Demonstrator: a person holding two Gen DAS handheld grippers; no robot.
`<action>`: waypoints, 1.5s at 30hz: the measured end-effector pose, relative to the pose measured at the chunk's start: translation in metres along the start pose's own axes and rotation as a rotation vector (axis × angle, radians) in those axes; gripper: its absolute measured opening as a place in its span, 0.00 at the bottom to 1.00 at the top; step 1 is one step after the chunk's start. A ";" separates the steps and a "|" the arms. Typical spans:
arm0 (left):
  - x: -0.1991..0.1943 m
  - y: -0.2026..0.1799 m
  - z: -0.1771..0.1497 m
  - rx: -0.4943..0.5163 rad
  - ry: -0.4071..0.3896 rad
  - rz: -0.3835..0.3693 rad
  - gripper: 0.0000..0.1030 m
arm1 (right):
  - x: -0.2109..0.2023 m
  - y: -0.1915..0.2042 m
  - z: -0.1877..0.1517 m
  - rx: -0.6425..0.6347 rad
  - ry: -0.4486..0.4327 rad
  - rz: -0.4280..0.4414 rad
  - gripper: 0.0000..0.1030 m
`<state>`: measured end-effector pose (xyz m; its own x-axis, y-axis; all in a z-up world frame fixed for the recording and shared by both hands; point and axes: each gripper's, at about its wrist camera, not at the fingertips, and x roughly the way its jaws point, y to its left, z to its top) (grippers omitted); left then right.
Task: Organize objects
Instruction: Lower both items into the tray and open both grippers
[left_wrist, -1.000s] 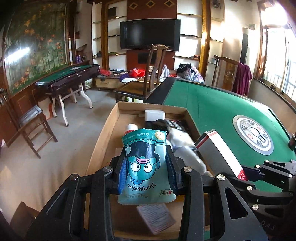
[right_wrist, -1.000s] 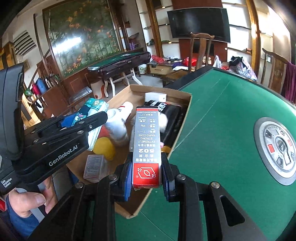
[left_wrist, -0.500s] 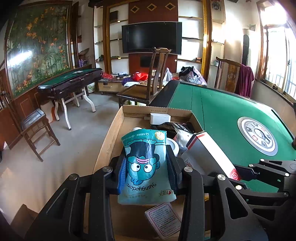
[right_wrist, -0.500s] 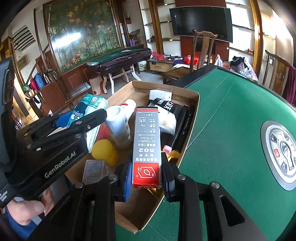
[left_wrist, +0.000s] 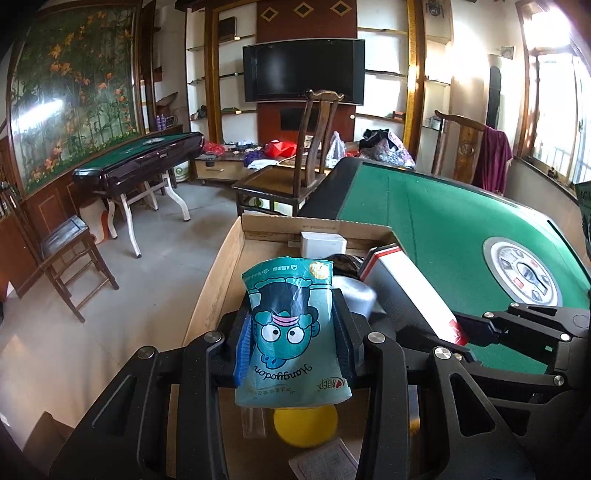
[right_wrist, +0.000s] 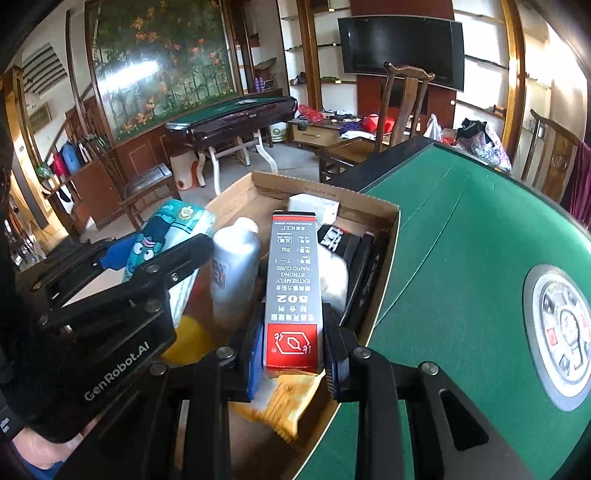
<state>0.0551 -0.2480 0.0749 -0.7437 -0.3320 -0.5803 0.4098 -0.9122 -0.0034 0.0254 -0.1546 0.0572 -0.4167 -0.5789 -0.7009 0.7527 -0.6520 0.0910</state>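
My left gripper (left_wrist: 291, 343) is shut on a teal cartoon pouch (left_wrist: 290, 332) and holds it over the cardboard box (left_wrist: 221, 266). My right gripper (right_wrist: 293, 354) is shut on a grey and red 502 glue box (right_wrist: 293, 291), also above the box's right side. The glue box shows in the left wrist view (left_wrist: 406, 291), and the pouch in the right wrist view (right_wrist: 166, 236). In the box lie a silver bottle (right_wrist: 234, 266), a yellow round thing (left_wrist: 304, 424), a white small box (left_wrist: 323, 243), black items (right_wrist: 354, 258) and a yellow bag (right_wrist: 284, 410).
The box stands at the left edge of a green mahjong table (right_wrist: 461, 240) with a round centre panel (right_wrist: 565, 325). A paper slip (left_wrist: 325, 461) lies in the box's near end. Wooden chairs (left_wrist: 310, 147), a second table (left_wrist: 140, 162) and floor are beyond.
Both grippers have drawn back and upward over the box with their objects still held. More of the box's near end, with the yellow round thing, has come into view.
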 end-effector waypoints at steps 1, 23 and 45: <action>0.004 0.001 0.001 -0.002 0.005 0.000 0.36 | 0.004 -0.003 0.004 0.006 0.003 0.001 0.26; 0.028 0.002 0.005 -0.002 0.052 0.023 0.37 | 0.063 -0.026 0.057 0.051 0.069 0.019 0.26; 0.024 0.003 0.000 -0.011 0.059 0.027 0.49 | 0.064 -0.023 0.061 0.099 0.104 0.039 0.28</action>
<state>0.0389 -0.2586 0.0611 -0.7000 -0.3412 -0.6274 0.4351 -0.9004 0.0042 -0.0500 -0.2066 0.0532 -0.3296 -0.5540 -0.7645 0.7109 -0.6785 0.1852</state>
